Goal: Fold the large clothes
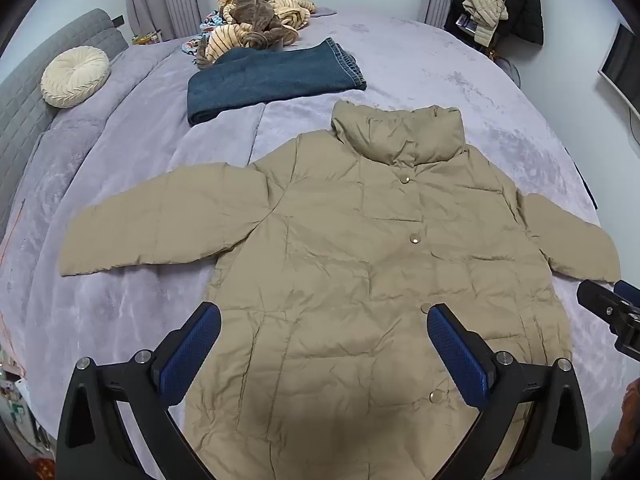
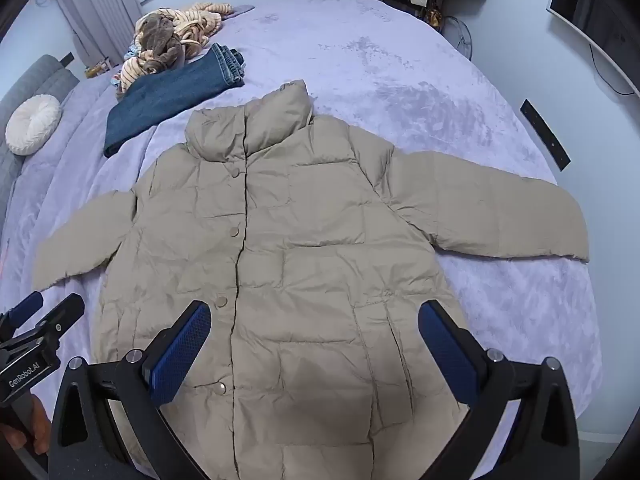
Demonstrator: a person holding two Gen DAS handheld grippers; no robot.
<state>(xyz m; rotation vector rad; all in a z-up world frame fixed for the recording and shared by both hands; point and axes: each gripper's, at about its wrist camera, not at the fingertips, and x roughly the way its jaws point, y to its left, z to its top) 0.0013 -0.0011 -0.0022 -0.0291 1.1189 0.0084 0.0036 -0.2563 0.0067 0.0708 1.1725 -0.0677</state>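
Note:
A beige puffer jacket (image 1: 340, 248) lies flat and face up on the lilac bed, buttoned, collar far, both sleeves spread sideways. It also shows in the right wrist view (image 2: 304, 240). My left gripper (image 1: 324, 320) is open and empty, hovering above the jacket's lower front. My right gripper (image 2: 314, 320) is open and empty above the jacket's lower part. The right gripper shows at the right edge of the left wrist view (image 1: 612, 312), and the left gripper at the left edge of the right wrist view (image 2: 36, 320).
Folded blue jeans (image 1: 272, 80) lie beyond the jacket on the bed (image 1: 460, 80). A heap of striped and brown clothes (image 1: 256, 20) sits at the far side. A round cream cushion (image 1: 75, 77) lies by the grey headboard at left. Coats hang on a rack (image 1: 496, 4) at the far right.

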